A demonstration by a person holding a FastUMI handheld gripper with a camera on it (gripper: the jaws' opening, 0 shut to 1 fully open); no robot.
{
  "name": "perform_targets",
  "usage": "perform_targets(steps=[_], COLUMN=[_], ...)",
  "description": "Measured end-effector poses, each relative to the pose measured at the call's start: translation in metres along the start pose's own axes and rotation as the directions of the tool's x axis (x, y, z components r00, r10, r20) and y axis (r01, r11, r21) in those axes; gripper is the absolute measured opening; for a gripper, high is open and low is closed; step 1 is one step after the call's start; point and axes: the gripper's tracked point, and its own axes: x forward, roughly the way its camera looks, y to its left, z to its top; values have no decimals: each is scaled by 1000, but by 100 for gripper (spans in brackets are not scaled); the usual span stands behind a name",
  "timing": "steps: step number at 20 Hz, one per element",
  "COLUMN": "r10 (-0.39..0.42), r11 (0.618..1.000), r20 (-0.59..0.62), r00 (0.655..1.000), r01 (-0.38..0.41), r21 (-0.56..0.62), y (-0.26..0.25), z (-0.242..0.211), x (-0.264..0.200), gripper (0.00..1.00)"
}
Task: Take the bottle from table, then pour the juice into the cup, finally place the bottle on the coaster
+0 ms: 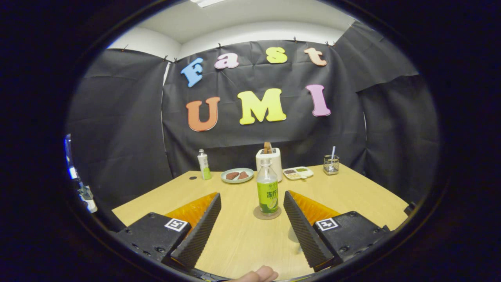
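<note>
Even, fairly bright light from a ceiling lamp [206,2]; soft sheen on the desk [352,196]; sharp centre, fisheye bending toward the rim.

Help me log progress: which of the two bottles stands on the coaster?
The green-labelled bottle, upright on the coaster between the open hand-held gripper fingers. The small white bottle stands beyond, beside the plate.

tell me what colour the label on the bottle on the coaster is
Green, seen in the gripper view: the bottle stands on the coaster, just ahead of the open jaws.
</note>
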Motion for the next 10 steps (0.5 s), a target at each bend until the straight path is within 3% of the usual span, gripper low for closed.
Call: perform_targets(steps=[2, 5, 8, 10], r10=[-35, -151, -46, -55], r11=[998, 972, 993, 993], r20=[4, -2, 13, 7], r00=[999, 989, 999, 998], r01=[35, 148, 47, 55], r21=[-60, -183, -112, -109], y=[-7, -23, 7, -2], z=[1, -5, -1, -2], x=[-16, -36, -42, -45], gripper=[100, 100, 100, 100])
